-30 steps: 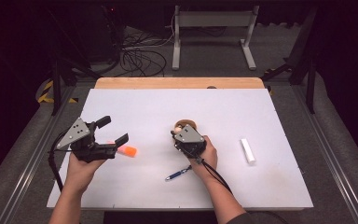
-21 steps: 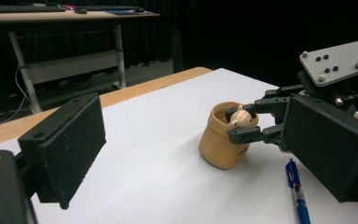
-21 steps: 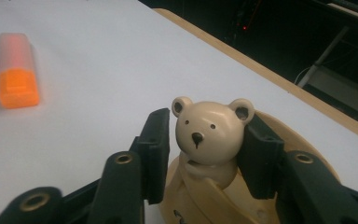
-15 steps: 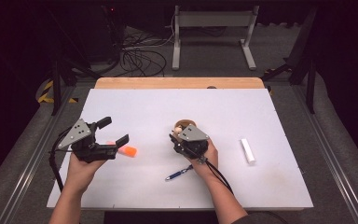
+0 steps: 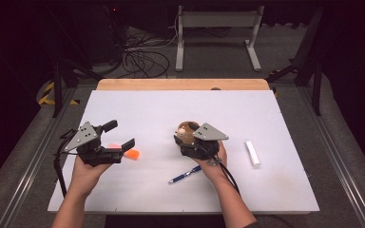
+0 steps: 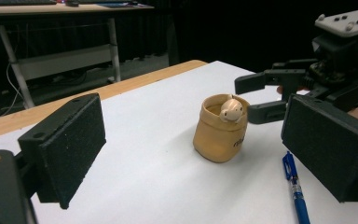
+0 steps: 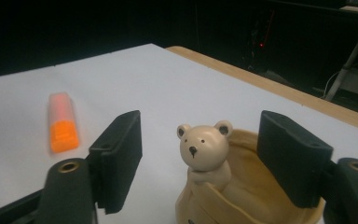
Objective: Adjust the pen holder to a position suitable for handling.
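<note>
A tan pot [image 5: 188, 127] with a small bear figure [image 7: 204, 144] peeking out of it stands upright on the white table [image 5: 171, 109]. My right gripper [image 5: 185, 135] is just behind the pot. Its jaws have just been opening and now stand open on either side of the bear's head, with neither pad touching it. From the left gripper view the pot [image 6: 216, 135] stands ahead, with the right gripper [image 6: 254, 98] beside its rim. My left gripper [image 5: 121, 134] is held still at the left, open, with nothing between its pads. An orange marker [image 5: 132, 154] lies just beyond its tips.
A blue pen [image 5: 185, 174] lies in front of the right hand. A white stick [image 5: 252, 153] lies toward the table's right side. A wooden strip [image 5: 180, 84] runs along the far edge, with a dark floor, cables and a metal stand beyond it.
The right gripper's jaws have spread apart around the bear's head, and that hand has drawn slightly back and up from the pot. The left hand has stayed put.
</note>
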### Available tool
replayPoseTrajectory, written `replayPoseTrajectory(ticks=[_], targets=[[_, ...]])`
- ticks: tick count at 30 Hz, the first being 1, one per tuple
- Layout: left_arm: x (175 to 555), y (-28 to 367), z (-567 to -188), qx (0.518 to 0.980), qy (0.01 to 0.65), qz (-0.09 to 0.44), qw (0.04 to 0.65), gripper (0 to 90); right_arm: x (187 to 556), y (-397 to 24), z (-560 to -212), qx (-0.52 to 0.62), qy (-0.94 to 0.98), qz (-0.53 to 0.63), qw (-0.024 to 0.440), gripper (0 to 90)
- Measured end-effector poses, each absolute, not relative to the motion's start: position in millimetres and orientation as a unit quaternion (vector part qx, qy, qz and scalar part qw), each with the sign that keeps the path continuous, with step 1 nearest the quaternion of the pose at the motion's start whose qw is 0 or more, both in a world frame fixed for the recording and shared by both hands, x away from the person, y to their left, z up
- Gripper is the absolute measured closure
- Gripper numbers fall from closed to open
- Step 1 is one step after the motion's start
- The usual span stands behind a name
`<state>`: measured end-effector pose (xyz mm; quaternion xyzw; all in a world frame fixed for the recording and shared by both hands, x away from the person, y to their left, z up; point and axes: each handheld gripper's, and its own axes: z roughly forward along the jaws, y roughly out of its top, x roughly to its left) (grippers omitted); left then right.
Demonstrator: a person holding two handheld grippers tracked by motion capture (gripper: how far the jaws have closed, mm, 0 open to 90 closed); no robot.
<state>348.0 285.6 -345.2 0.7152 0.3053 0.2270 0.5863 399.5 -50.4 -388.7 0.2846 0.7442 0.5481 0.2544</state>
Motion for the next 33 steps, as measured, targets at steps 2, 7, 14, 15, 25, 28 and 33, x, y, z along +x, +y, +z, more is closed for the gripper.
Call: replayPoseTrajectory(ticks=[2, 7, 14, 15, 25, 28, 33], targets=[[348.6, 283.7, -346.1, 0.714, 0.305, 0.227, 0.589, 6.8, 399.2, -52.4, -387.5, 0.285, 0.742, 0.553, 0.251, 27.5], [348.2, 278.6, -347.8, 0.715, 0.303, 0.219, 0.592, 6.5, 397.0, -67.5, -378.2, 0.299, 0.724, 0.576, 0.235, 18.7], [347.3, 267.9, -348.9, 0.728, 0.291, 0.221, 0.580, 6.6, 393.1, -87.1, -368.6, 0.301, 0.716, 0.586, 0.232, 11.8], [347.3, 266.3, -349.5, 0.728, 0.291, 0.218, 0.581, 6.6, 392.5, -89.8, -367.2, 0.300, 0.714, 0.588, 0.232, 10.8], [346.4, 252.0, -353.5, 0.741, 0.287, 0.204, 0.571, 7.6, 383.7, -114.2, -356.6, 0.302, 0.709, 0.594, 0.232, 4.9], [346.3, 248.4, -354.6, 0.744, 0.287, 0.206, 0.567, 8.9, 382.2, -119.9, -354.6, 0.302, 0.709, 0.593, 0.232, 3.1], [345.9, 244.1, -356.3, 0.750, 0.285, 0.202, 0.561, 11.7, 380.8, -127.5, -353.2, 0.304, 0.710, 0.593, 0.228, 0.7]])
